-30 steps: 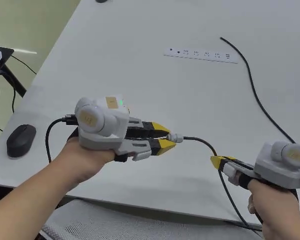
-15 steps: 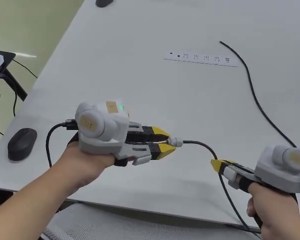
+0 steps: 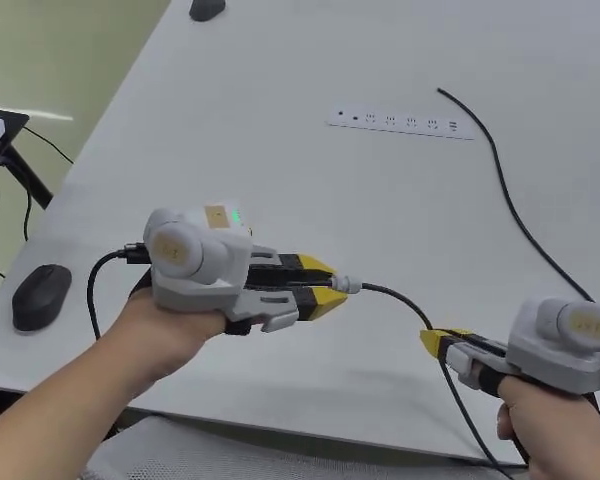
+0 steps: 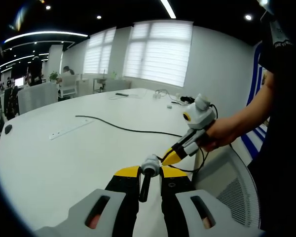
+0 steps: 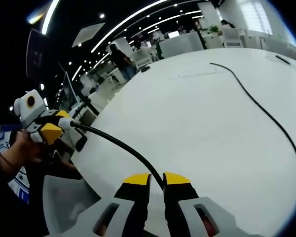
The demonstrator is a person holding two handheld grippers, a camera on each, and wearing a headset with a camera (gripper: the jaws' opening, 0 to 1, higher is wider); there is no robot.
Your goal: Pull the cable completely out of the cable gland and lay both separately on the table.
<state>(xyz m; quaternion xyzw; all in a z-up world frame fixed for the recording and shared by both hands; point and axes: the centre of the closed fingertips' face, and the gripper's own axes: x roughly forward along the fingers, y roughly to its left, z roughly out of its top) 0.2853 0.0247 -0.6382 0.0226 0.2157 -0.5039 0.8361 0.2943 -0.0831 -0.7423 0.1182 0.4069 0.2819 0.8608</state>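
Note:
My left gripper (image 3: 330, 281) is held above the near part of the white table (image 3: 280, 180), shut on a small grey cable gland (image 3: 347, 285) that pokes out past its yellow tips. In the left gripper view the cable gland (image 4: 149, 164) sits between the jaws. A black cable (image 3: 400, 297) runs out of the gland, curving down to the right gripper (image 3: 435, 340), which is shut on it. In the right gripper view the cable (image 5: 119, 145) arcs from the jaws of the right gripper (image 5: 156, 180) up to the left gripper (image 5: 52, 132).
A white power strip (image 3: 400, 123) lies flat at the table's far middle. Another long black cord (image 3: 510, 205) trails across the right side. A dark mouse (image 3: 40, 296) rests near the left edge, and another dark object (image 3: 206, 10) lies at the far end.
Both grippers keep their hold; the right gripper has drifted slightly lower. The head view has shifted a little.

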